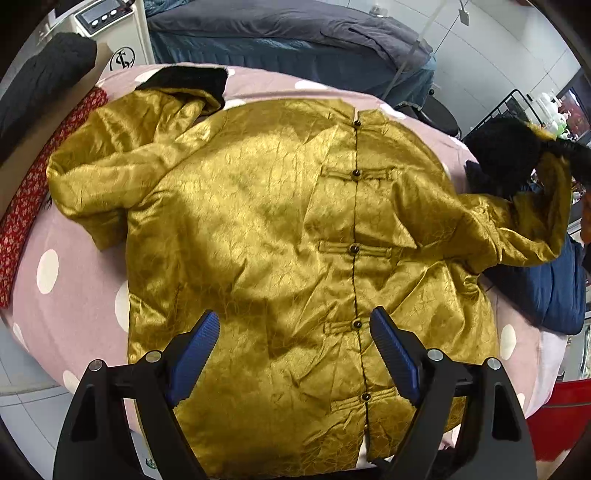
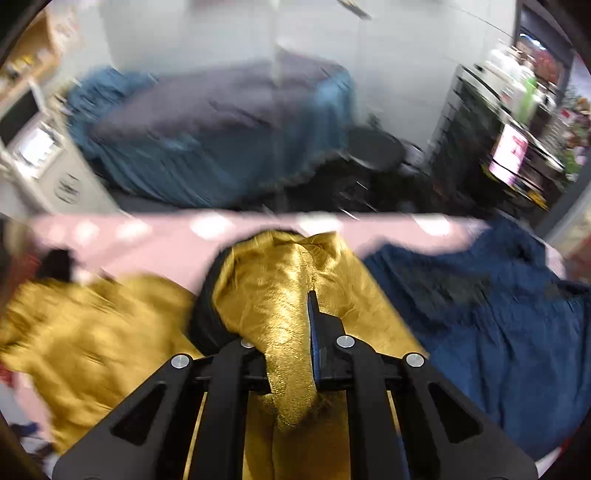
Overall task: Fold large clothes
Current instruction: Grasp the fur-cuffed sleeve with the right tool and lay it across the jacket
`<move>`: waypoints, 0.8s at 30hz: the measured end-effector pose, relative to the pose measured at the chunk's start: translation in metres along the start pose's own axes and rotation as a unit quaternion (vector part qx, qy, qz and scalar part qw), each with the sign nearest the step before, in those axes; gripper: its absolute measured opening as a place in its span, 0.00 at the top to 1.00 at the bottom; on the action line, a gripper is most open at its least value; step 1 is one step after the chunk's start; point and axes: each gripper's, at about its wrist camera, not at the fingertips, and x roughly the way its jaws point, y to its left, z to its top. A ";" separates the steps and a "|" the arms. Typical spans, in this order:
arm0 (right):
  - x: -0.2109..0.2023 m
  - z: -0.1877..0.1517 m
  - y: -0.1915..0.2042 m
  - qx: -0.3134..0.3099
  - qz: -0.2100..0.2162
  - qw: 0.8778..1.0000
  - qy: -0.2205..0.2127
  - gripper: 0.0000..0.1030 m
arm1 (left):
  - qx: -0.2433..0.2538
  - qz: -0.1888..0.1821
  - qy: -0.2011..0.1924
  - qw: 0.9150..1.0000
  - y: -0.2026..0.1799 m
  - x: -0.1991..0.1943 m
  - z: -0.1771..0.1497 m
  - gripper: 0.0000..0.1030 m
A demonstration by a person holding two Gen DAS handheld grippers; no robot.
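Blue ribbed pads line the left claw, spread wide and empty above the jacket. The jacket, crinkled gold satin with black knot buttons and black fleece lining, lies face up on a pink polka-dot bed. The right claw is clamped on its sleeve. A navy garment lies beside it. Beyond stands a grey-blue bed. No writing is legible.
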 end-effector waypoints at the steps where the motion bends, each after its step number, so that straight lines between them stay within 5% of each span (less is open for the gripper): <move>1: -0.008 0.007 0.011 -0.008 0.024 1.000 -0.013 0.89 | 0.000 0.000 -0.008 1.000 -0.002 -0.003 0.003 0.21; 5: -0.044 0.020 0.079 -0.054 0.143 0.987 -0.057 0.89 | -0.013 0.006 -0.039 0.999 0.001 -0.018 0.013 0.21; 8: -0.052 0.018 0.134 -0.086 0.242 0.964 -0.061 0.89 | -0.028 0.020 -0.058 0.998 0.009 -0.026 0.014 0.21; 10: -0.047 0.008 0.172 -0.137 0.245 0.958 -0.056 0.80 | -0.034 0.036 -0.058 0.997 0.018 -0.026 0.010 0.18; 13: -0.021 -0.044 0.231 -0.220 0.213 0.952 -0.009 0.32 | -0.047 0.046 -0.041 0.997 0.033 -0.020 -0.001 0.18; 20: 0.035 -0.180 0.260 -0.318 0.173 0.924 0.124 0.29 | -0.061 0.047 -0.006 0.997 0.051 -0.001 -0.009 0.18; 24: 0.006 -0.170 0.230 -0.274 0.192 0.938 0.095 0.29 | -0.041 0.047 -0.015 0.998 0.045 0.001 0.010 0.18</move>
